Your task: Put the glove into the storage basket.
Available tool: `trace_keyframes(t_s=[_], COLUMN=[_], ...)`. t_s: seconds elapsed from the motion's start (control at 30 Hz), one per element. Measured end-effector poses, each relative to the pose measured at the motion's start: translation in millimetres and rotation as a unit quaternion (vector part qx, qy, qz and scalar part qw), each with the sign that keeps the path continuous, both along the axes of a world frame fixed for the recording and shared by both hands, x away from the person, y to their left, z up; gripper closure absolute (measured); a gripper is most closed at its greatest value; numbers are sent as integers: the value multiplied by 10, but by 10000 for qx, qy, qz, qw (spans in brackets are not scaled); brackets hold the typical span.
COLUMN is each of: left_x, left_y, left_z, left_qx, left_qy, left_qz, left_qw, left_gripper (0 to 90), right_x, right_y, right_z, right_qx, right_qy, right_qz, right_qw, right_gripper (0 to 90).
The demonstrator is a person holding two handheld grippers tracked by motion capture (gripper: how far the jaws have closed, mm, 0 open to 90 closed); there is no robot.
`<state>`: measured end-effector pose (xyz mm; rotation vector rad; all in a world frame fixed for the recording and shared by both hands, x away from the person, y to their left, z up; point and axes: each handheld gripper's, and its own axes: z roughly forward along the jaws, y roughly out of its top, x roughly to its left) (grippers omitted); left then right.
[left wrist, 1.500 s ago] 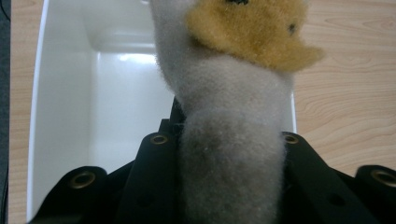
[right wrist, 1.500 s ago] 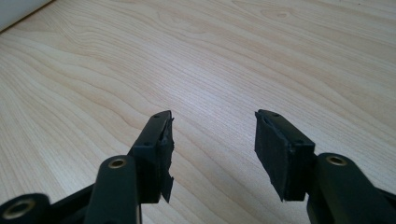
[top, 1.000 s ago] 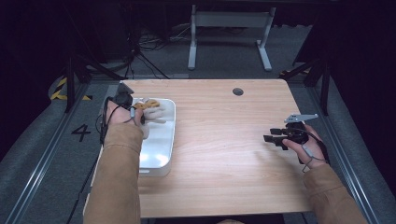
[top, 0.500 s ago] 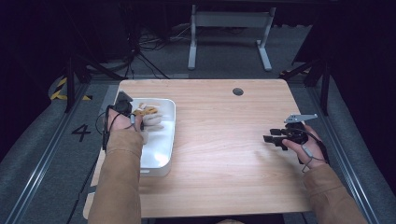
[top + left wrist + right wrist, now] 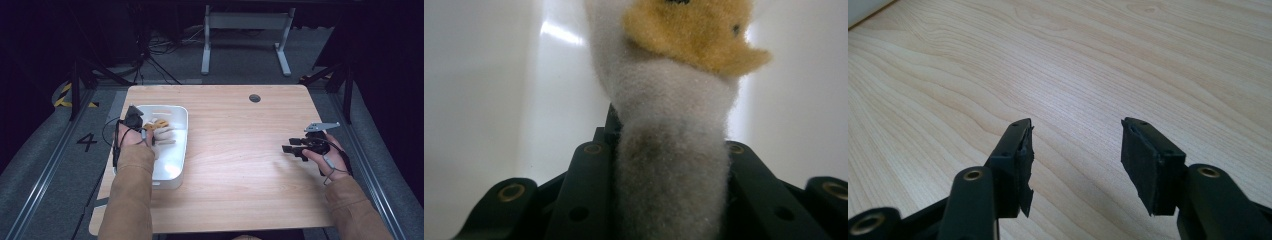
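Compared with the earlier high-view pictures, the left gripper (image 5: 145, 131) has sunk lower into the white rectangular plastic tub (image 5: 181, 150), and the soft toy it carries has gone down with it; the person's left sleeve (image 5: 131, 195) now covers more of the tub's near end. The right gripper (image 5: 292, 145) has kept its place at the right side of the light wooden table (image 5: 235, 165), and the tub has not shifted.

The left gripper is clamped on the white and orange-yellow plush toy (image 5: 161, 131). In the left gripper view the two black jaws stand on either side of the toy's white fleecy body (image 5: 669, 165) and press against it, with the orange-yellow part (image 5: 694, 35) beyond them and the tub's white wall (image 5: 479, 80) close behind. In the high view the toy sits inside the far half of the tub, near the table's left edge.

The right gripper has its jaws spread apart with nothing between them; in the right gripper view (image 5: 1075, 165) only bare wood grain lies in the gap, and it hovers just above the tabletop, well apart from the tub.

Counted: one tub, one plush toy, two grippers, one table with one small dark round hole (image 5: 254, 98) near its far edge. On the grey floor to the left, one white painted numeral four (image 5: 87, 141).
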<state>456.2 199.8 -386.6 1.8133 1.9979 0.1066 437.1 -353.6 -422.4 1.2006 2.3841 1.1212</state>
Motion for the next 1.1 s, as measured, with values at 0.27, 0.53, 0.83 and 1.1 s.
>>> trace_keyframes(t_s=[0.27, 0.53, 0.83, 1.1], left_x=[-26, -28, -19, -41], left_y=[13, -6, -27, -34], left_z=[-155, -248, -317, -334], left_qx=[12, 48, 140, 200], left_qy=[98, 159, 256, 58], left_qz=[28, 11, -3, 129], left_qw=[9999, 9999, 9996, 9997], left_gripper=[709, 704, 702, 560], right_x=[4, -1, 1, 0], right_y=[1, 6, 7, 4], right_z=[-13, -12, -17, -16], right_qx=[-14, -14, -5, -12], right_qy=[12, 13, 15, 7], right_qz=[-5, -3, -8, -2], right_qw=[10000, 10000, 10000, 10000], right_gripper=[471, 470, 469, 470])
